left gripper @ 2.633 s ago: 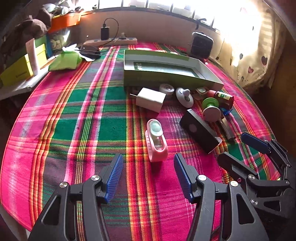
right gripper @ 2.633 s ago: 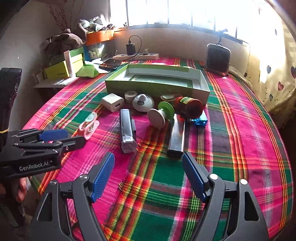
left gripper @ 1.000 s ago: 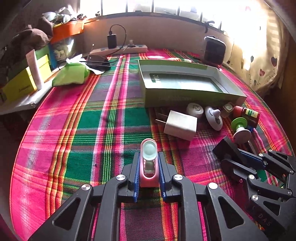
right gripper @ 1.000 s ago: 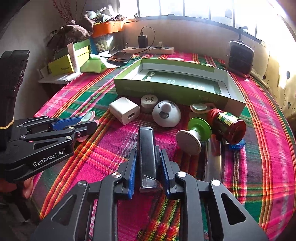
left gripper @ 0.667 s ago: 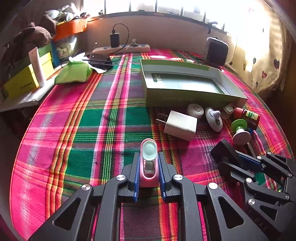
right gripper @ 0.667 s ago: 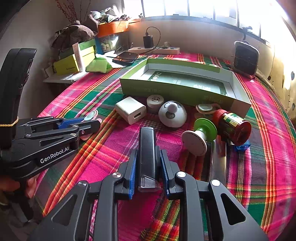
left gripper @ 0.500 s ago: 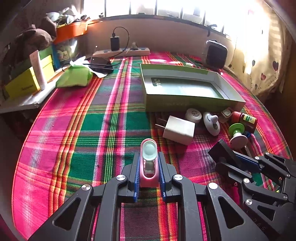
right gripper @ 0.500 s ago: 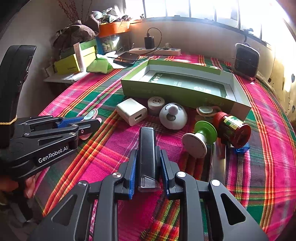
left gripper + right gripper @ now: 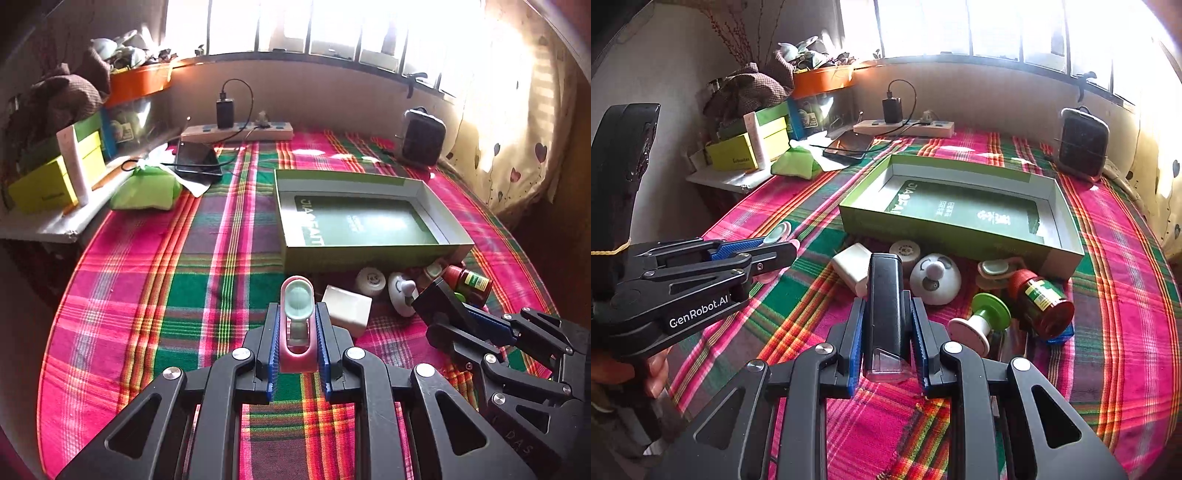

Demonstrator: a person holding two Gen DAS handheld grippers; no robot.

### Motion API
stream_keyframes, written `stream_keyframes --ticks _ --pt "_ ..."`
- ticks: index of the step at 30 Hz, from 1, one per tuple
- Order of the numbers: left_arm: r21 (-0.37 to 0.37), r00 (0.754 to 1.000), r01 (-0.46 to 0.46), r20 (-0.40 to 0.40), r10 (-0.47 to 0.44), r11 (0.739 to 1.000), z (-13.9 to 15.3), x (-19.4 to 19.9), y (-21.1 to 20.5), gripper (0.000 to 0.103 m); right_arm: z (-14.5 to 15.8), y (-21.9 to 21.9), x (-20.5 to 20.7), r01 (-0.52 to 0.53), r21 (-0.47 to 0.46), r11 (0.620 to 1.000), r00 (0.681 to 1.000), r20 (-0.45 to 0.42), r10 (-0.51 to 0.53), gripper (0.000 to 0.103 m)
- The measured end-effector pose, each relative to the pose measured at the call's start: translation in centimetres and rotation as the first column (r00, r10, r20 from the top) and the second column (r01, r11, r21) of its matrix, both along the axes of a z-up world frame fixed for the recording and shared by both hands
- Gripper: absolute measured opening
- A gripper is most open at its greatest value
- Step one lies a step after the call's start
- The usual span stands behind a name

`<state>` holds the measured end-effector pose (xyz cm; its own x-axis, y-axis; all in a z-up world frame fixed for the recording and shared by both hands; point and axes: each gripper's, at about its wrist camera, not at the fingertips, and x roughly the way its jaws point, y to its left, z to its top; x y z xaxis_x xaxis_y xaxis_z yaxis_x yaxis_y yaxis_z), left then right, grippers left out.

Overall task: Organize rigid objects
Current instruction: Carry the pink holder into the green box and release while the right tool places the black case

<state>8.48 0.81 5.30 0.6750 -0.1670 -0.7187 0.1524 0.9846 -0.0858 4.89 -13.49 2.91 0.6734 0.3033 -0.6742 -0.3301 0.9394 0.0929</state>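
My left gripper [image 9: 296,321] is shut on a pink holder with a pale green disc [image 9: 296,306], held above the plaid cloth. My right gripper [image 9: 887,306] is shut on a black rectangular device [image 9: 886,295], also lifted. Each gripper shows in the other's view: the right one [image 9: 443,308] at right, the left one [image 9: 775,247] at left. An open green box [image 9: 369,254] [image 9: 960,236] lies ahead, empty. In front of it lie a white charger cube [image 9: 851,269], a white round puck [image 9: 905,251], a white dome [image 9: 934,278], a green-and-white spool [image 9: 982,317] and a red jar [image 9: 1039,302].
A power strip [image 9: 236,131], a phone [image 9: 195,157] and a green pouch [image 9: 147,188] lie at the back left. A black speaker [image 9: 1080,147] stands at the back right. A side shelf with yellow-green boxes [image 9: 55,181] borders the left edge.
Both grippers closed on their objects, the pink holder and the black device, then lifted them off the cloth and moved them toward the green box.
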Motion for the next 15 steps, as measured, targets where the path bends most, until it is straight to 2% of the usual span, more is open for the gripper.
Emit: stream_keyframes --ticks 9,15 --pt "-0.016 0.999 0.027 0.024 -0.027 1.0 1.7 2.6 -0.9 0.017 2.4 -1.9 1.8 0.036 0.024 0.999 0.999 0.023 -0.037 0.024" --pt "-0.064 0.999 0.036 0.013 -0.035 0.997 2.4 5.4 -1.1 0.017 4.1 -3.6 4.0 0.072 0.016 0.997 0.997 0.036 -0.073 0.024"
